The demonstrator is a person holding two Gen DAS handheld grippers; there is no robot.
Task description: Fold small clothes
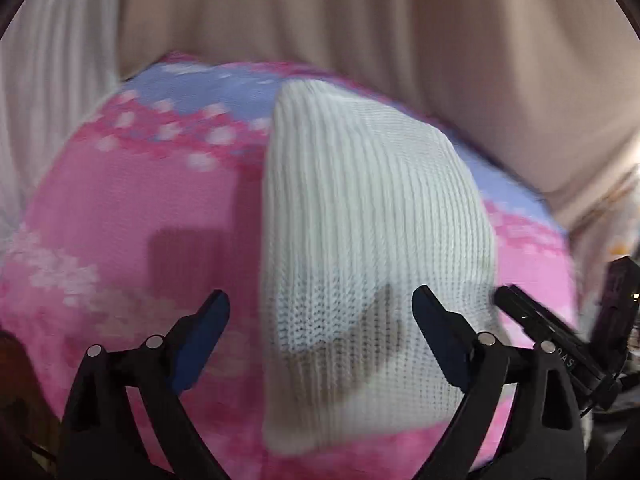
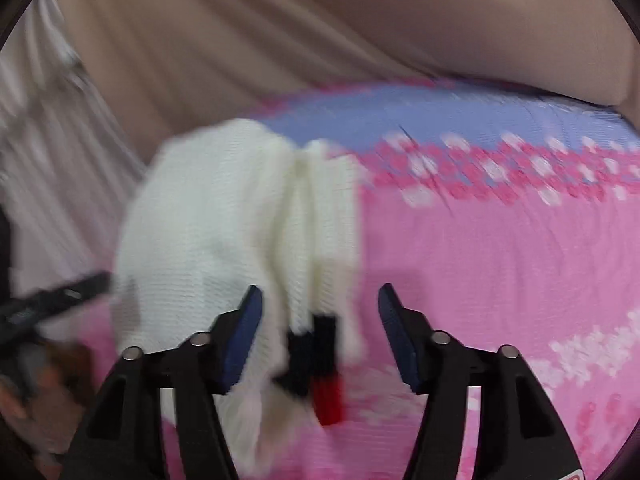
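- Sweater (image 1: 360, 220), white knit, is lying folded on the pink blanket (image 1: 120, 208), at twelve o'clock from my left gripper (image 1: 320, 320).
- Both my left and right gripper (image 2: 320, 320) are hanging apart, holding nothing.

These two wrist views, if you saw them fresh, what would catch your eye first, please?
First, the white knit garment lying folded in the middle of the pink and blue patterned blanket. Next, its black and red trim, between the fingers of the right gripper. The left gripper stands open over the knit.
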